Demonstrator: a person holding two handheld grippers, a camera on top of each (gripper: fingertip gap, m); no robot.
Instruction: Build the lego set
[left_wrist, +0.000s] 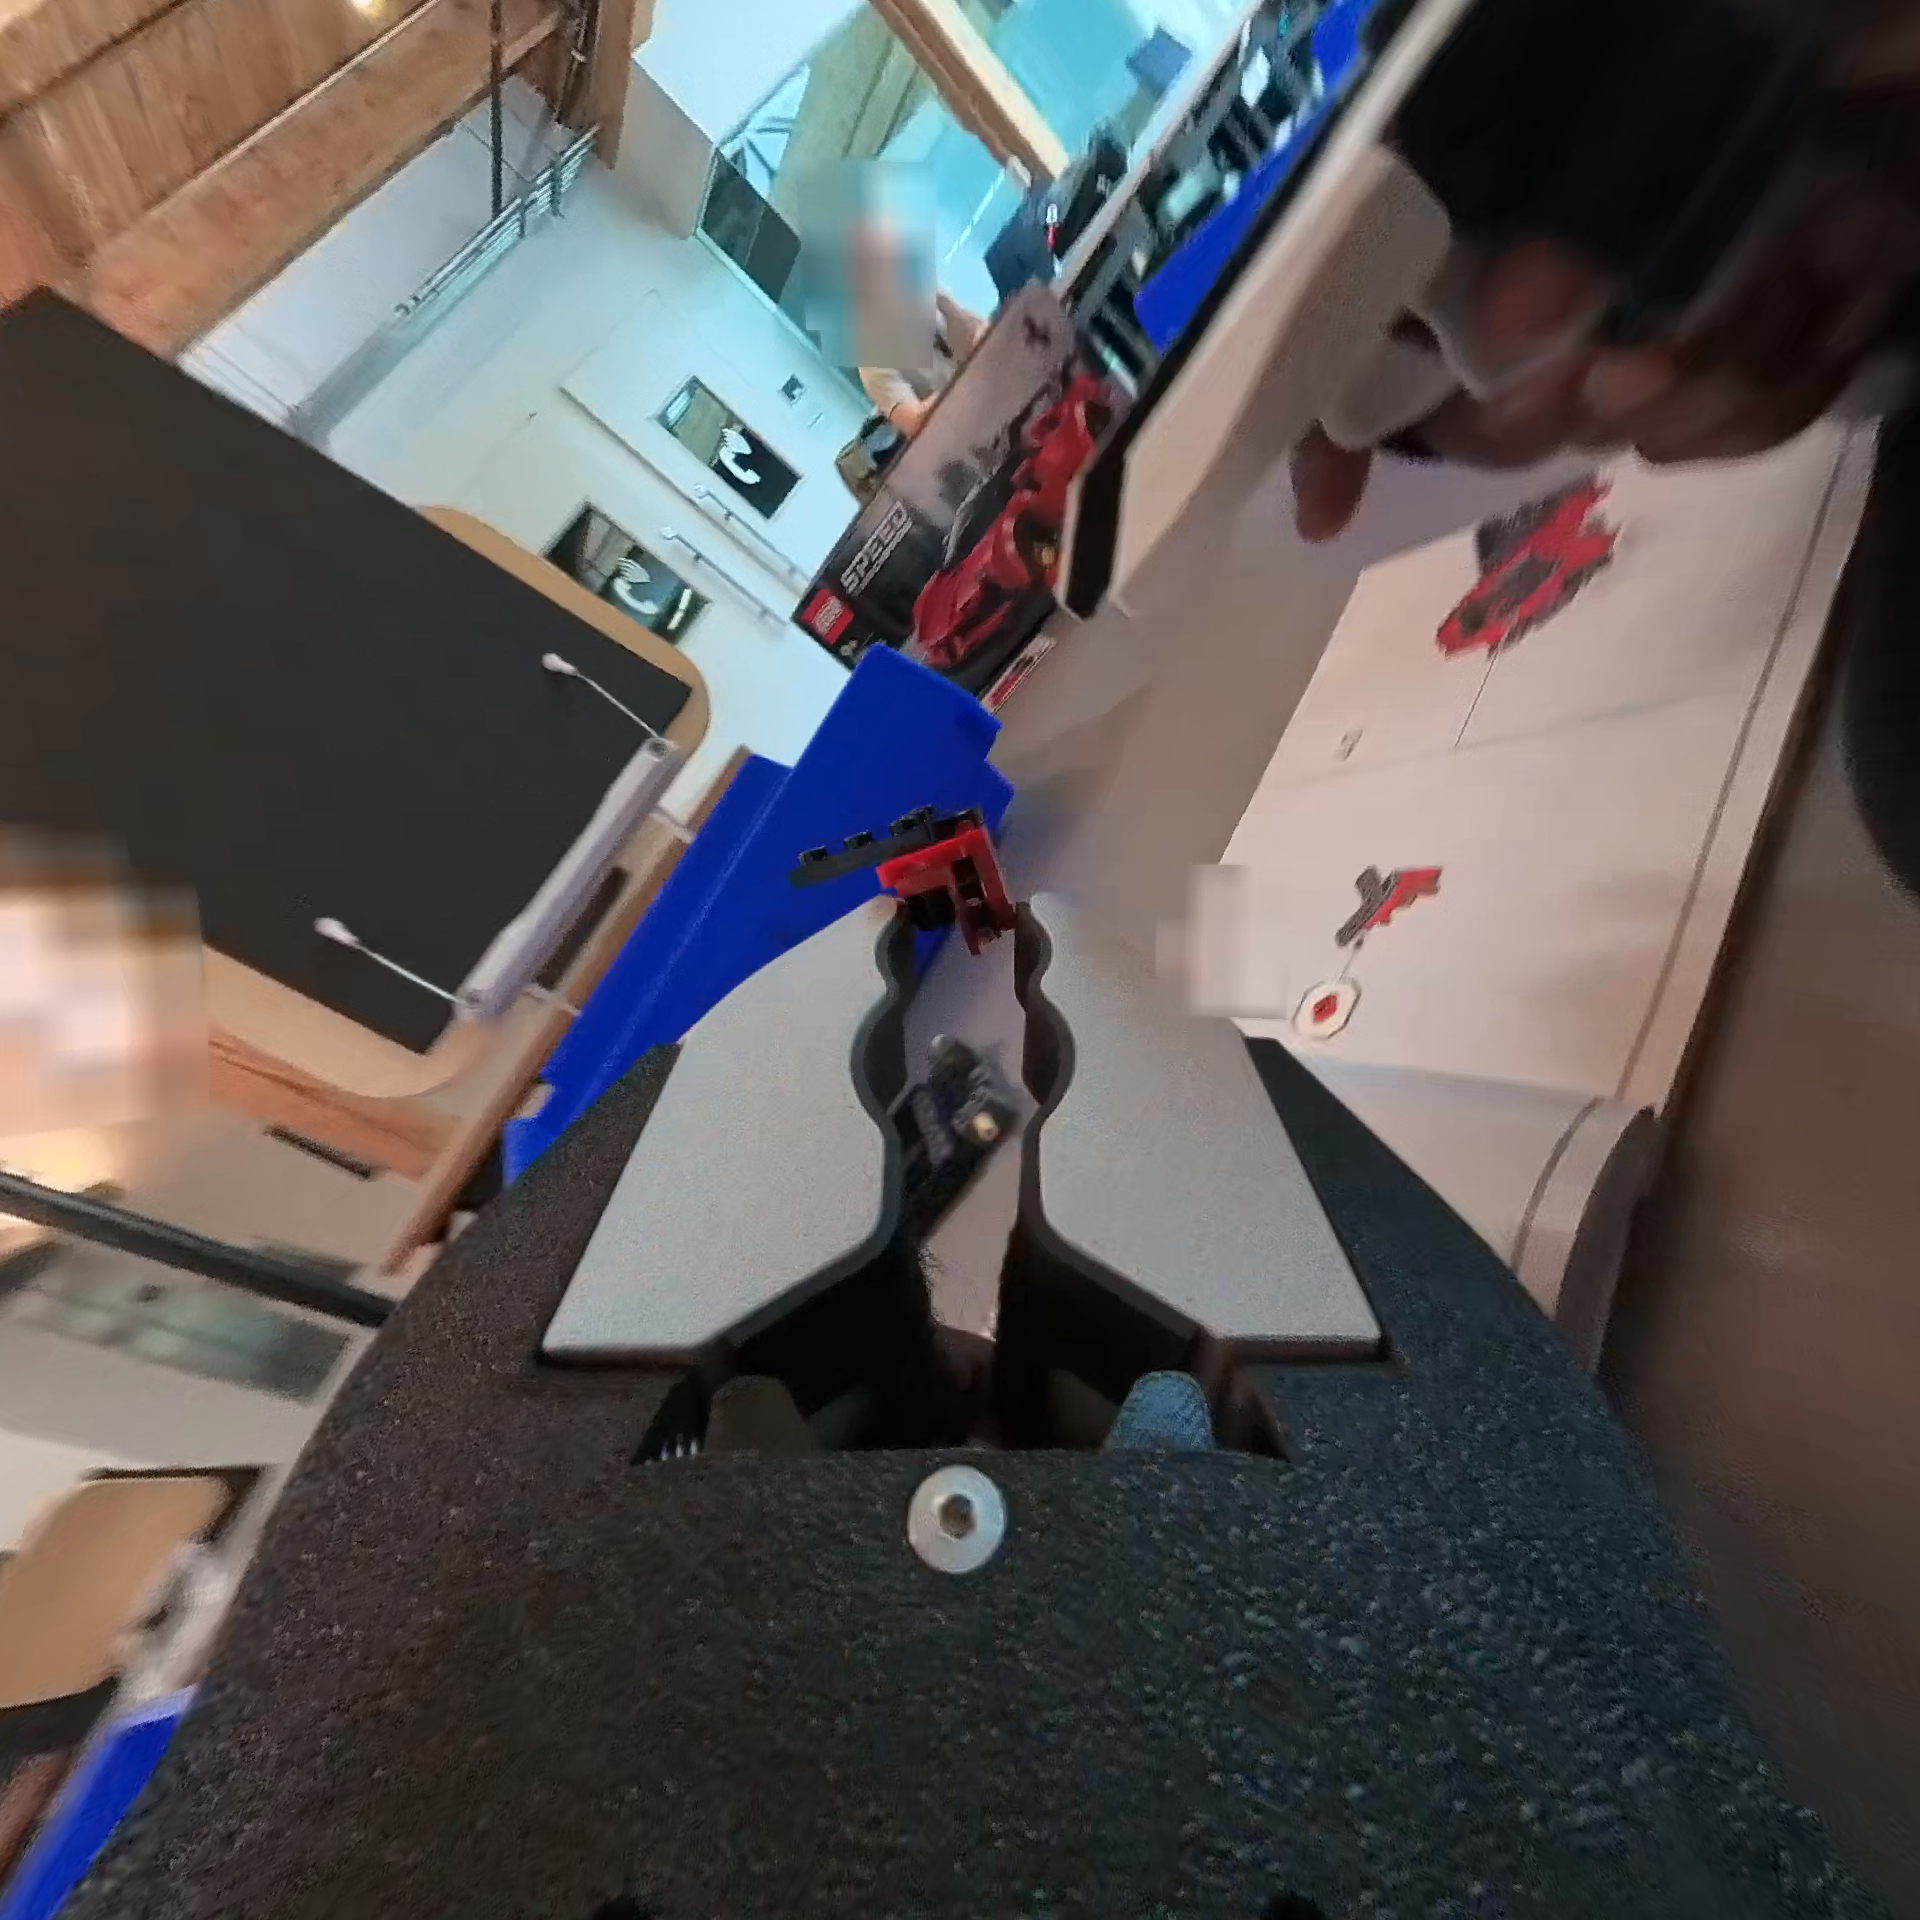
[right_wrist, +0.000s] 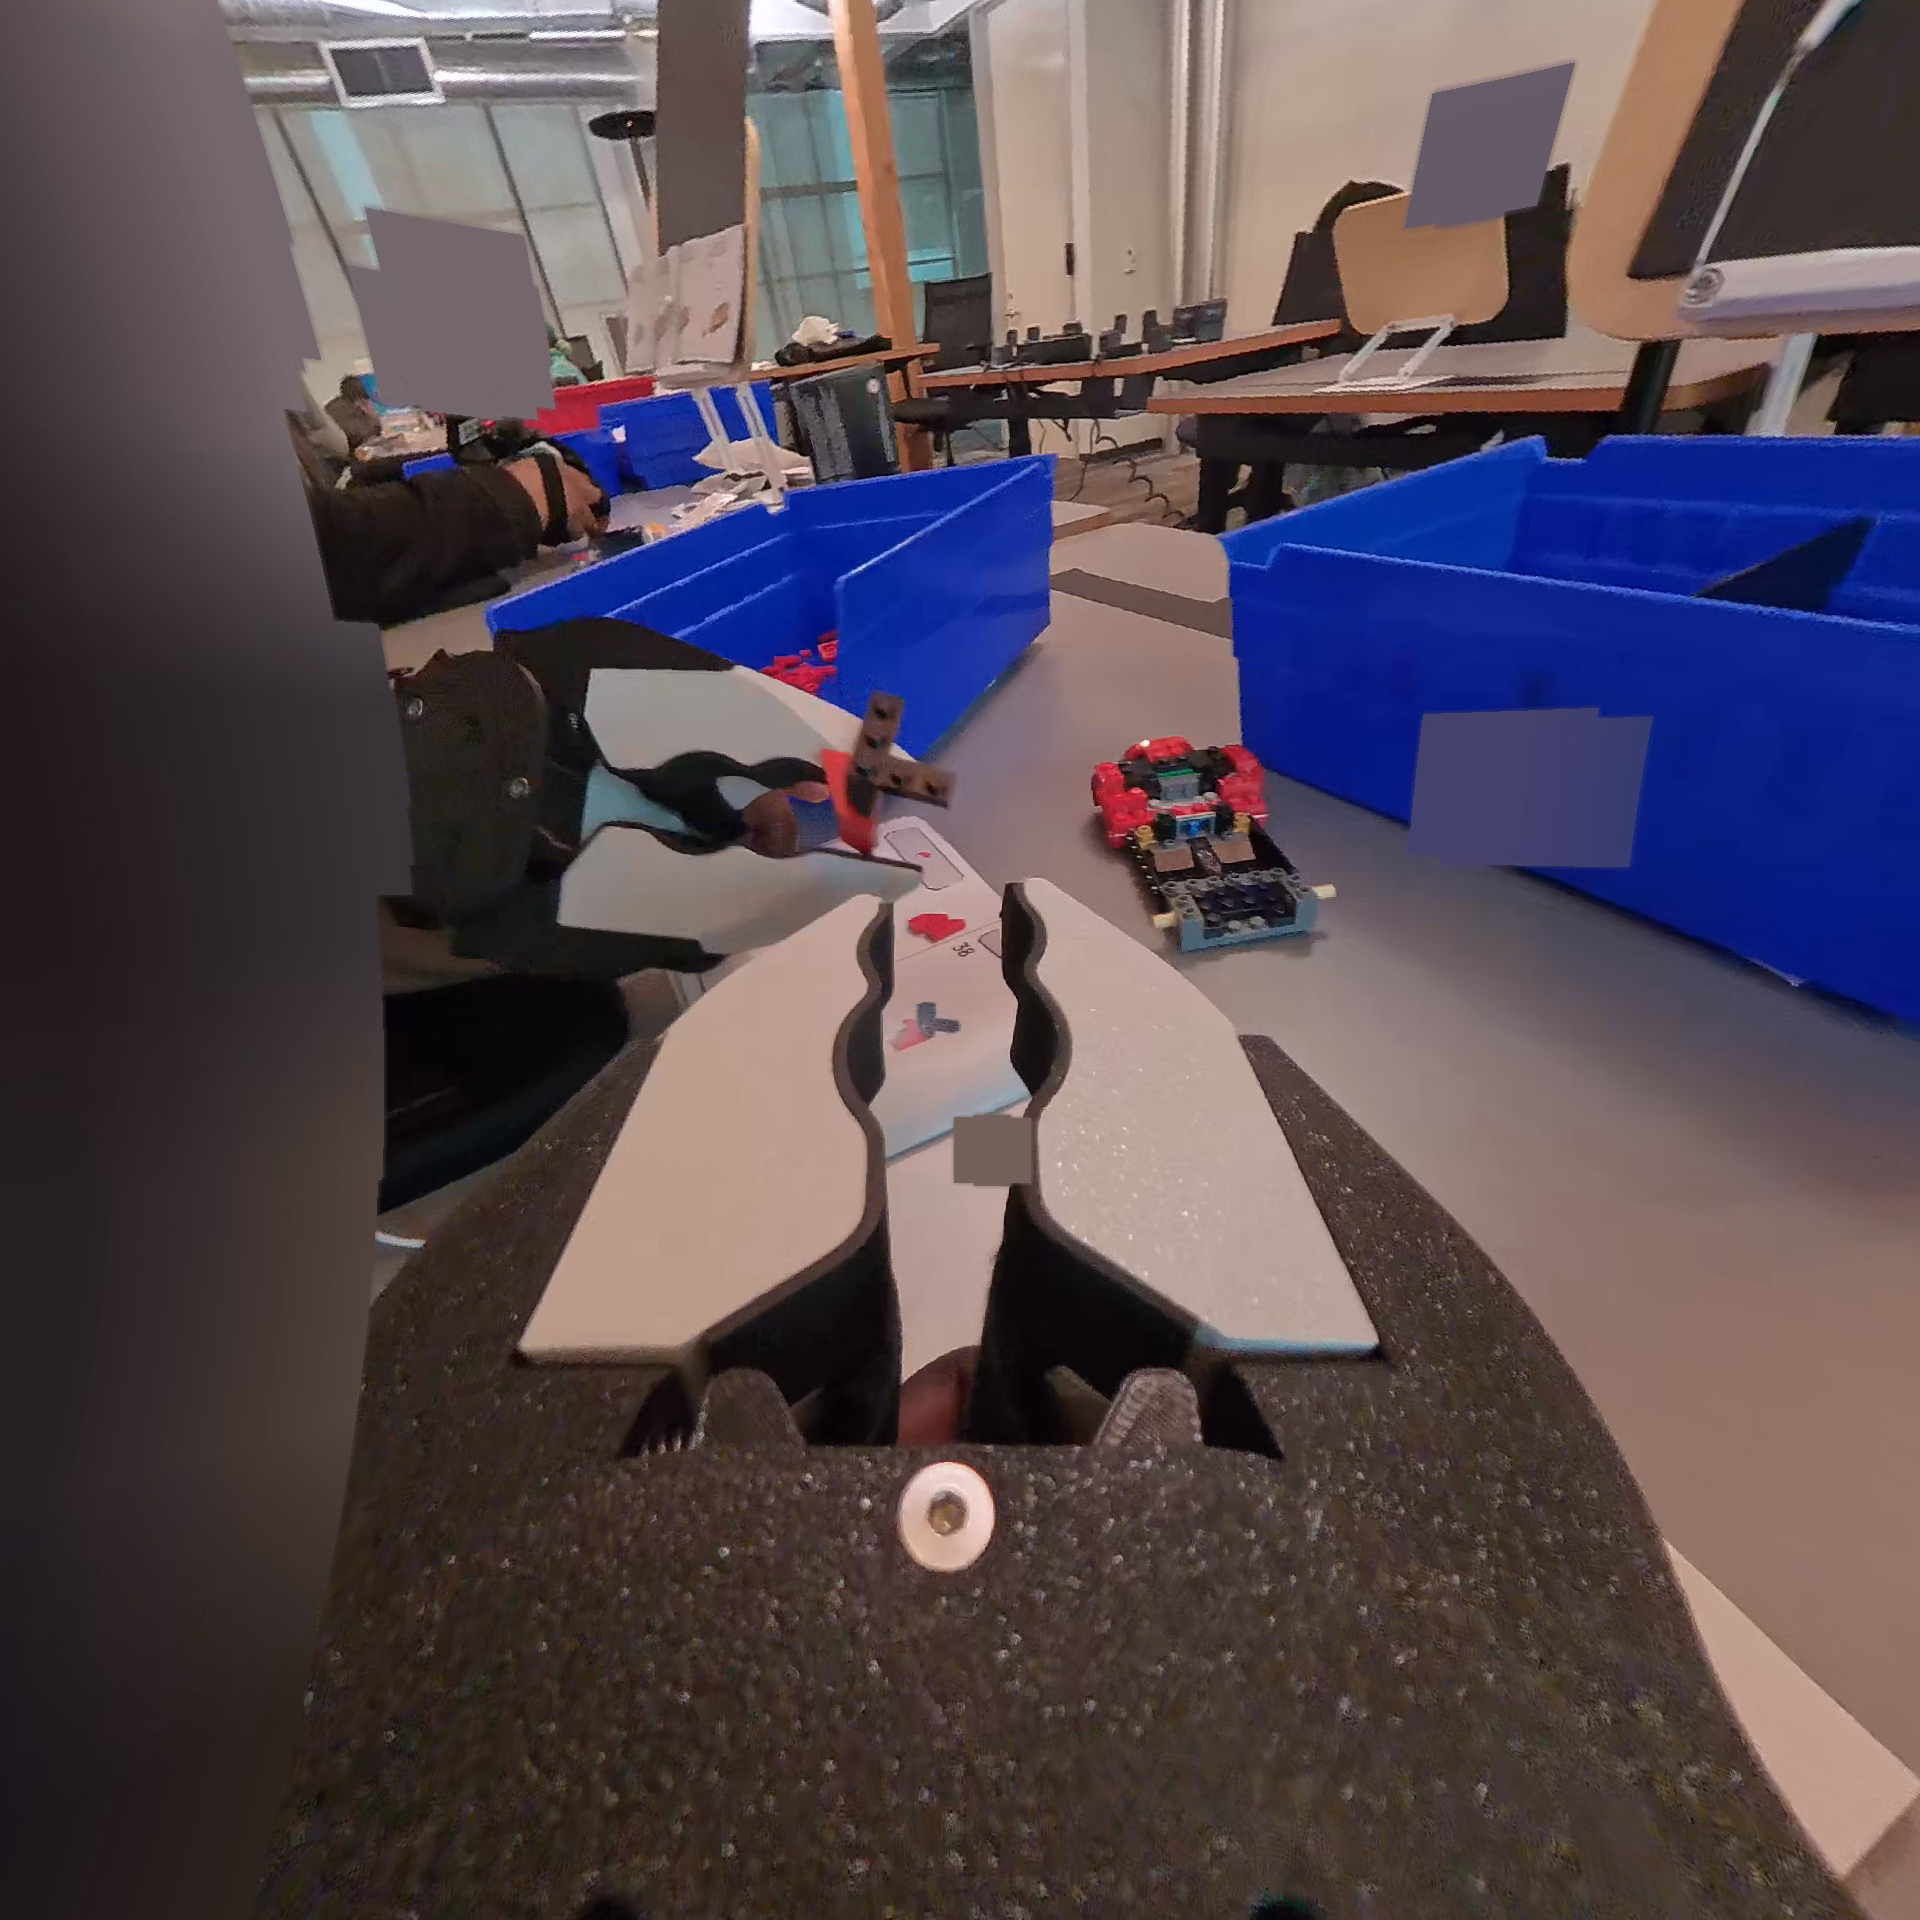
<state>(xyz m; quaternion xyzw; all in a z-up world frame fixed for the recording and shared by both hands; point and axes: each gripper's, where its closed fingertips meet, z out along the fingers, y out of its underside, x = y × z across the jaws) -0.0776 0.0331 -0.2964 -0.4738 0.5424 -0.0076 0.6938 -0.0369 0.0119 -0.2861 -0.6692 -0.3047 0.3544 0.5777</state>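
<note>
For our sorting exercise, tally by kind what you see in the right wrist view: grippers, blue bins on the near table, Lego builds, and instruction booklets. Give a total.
Grippers: 2, the left gripper and the right gripper
Blue bins: 2, a left bin and a right bin
Lego builds: 2, a small red-and-black assembly and a partly built car
Instruction booklets: 1, the booklet
Total: 7

Both wrist views look along their fingers, close over the table, sharing the instruction booklet (right_wrist: 940, 1039).
</note>
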